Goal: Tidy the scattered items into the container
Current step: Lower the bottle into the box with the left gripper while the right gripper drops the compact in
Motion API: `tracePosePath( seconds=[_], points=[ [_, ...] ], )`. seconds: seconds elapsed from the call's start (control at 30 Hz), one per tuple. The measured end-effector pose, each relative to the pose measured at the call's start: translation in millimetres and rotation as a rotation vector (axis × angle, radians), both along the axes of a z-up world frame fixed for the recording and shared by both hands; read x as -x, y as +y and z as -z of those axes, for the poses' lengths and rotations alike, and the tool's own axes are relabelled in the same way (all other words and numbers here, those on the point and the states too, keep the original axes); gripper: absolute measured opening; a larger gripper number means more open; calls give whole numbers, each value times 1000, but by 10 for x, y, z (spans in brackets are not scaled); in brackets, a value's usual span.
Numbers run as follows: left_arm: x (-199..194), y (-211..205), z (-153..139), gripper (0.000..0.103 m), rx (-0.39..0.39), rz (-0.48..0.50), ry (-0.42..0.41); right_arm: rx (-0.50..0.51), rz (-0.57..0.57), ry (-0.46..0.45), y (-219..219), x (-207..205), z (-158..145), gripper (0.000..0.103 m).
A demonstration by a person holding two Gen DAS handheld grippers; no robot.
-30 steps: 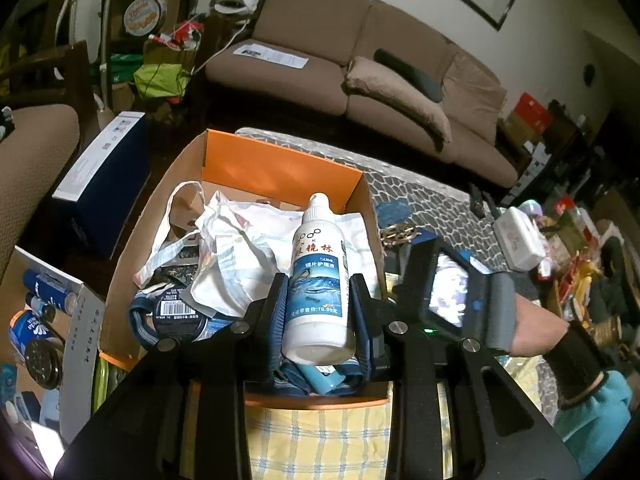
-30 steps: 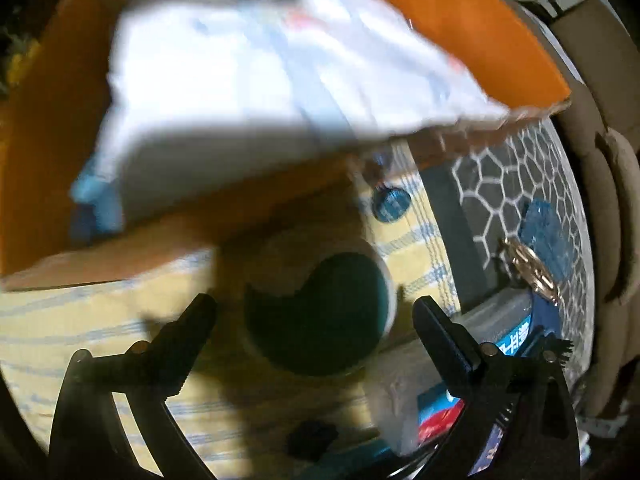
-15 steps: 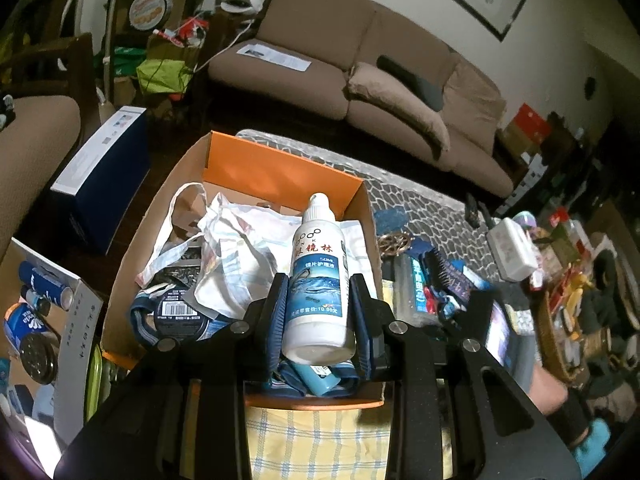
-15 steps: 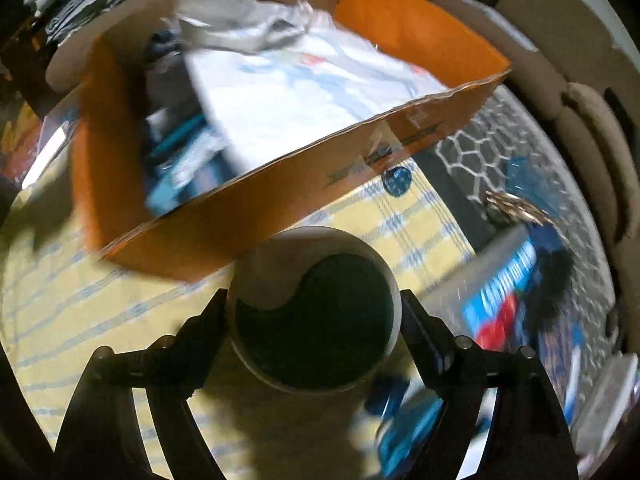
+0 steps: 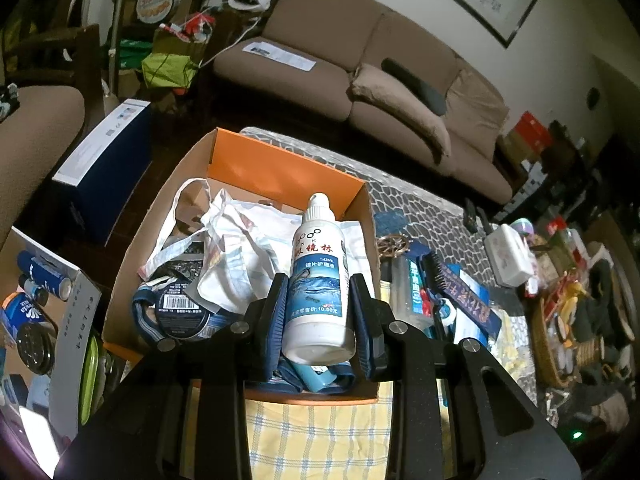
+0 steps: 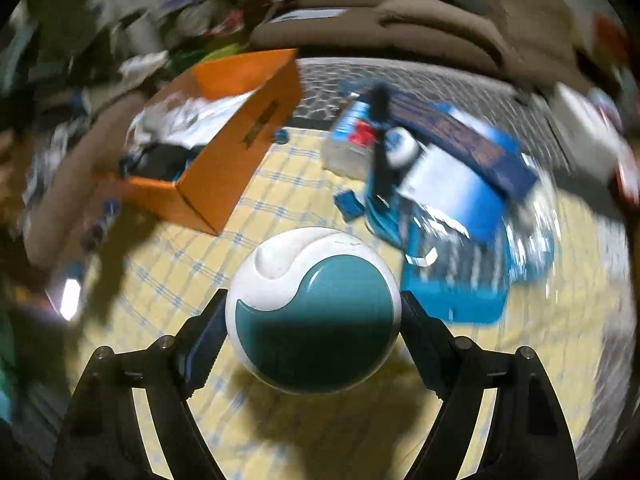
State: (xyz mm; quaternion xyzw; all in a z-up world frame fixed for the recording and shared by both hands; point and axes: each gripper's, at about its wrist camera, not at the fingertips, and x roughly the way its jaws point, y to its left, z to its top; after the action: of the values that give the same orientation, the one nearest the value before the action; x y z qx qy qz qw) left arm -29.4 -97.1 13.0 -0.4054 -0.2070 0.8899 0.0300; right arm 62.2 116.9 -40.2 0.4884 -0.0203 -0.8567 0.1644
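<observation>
Left wrist view: the left claw [image 5: 320, 316] grips a white lens-solution bottle [image 5: 318, 276] above the orange box [image 5: 276, 168], already heaped with a cloth bag [image 5: 240, 248]. The right claw [image 6: 312, 316] clamps a round white-and-teal case [image 6: 314, 312] over the yellow checked cloth [image 6: 192, 272], beside the box. Dropped onto that pile, the smooth bottle could roll out.

Left wrist view looks down close over the orange box [image 5: 280, 172] toward the sofa [image 5: 360, 60]. Right wrist view, blurred, faces the same box [image 6: 240, 120] from farther right.
</observation>
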Motion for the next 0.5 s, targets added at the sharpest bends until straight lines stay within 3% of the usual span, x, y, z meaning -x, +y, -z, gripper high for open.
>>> tracePosePath(
  seconds=[0.2, 0.5],
  points=[
    [77, -62, 40, 28, -2, 4, -25, 119, 48, 27, -41, 90, -263, 83],
    [186, -694, 230, 28, -102, -89, -130, 208, -51, 49, -834, 579, -527, 83]
  ],
)
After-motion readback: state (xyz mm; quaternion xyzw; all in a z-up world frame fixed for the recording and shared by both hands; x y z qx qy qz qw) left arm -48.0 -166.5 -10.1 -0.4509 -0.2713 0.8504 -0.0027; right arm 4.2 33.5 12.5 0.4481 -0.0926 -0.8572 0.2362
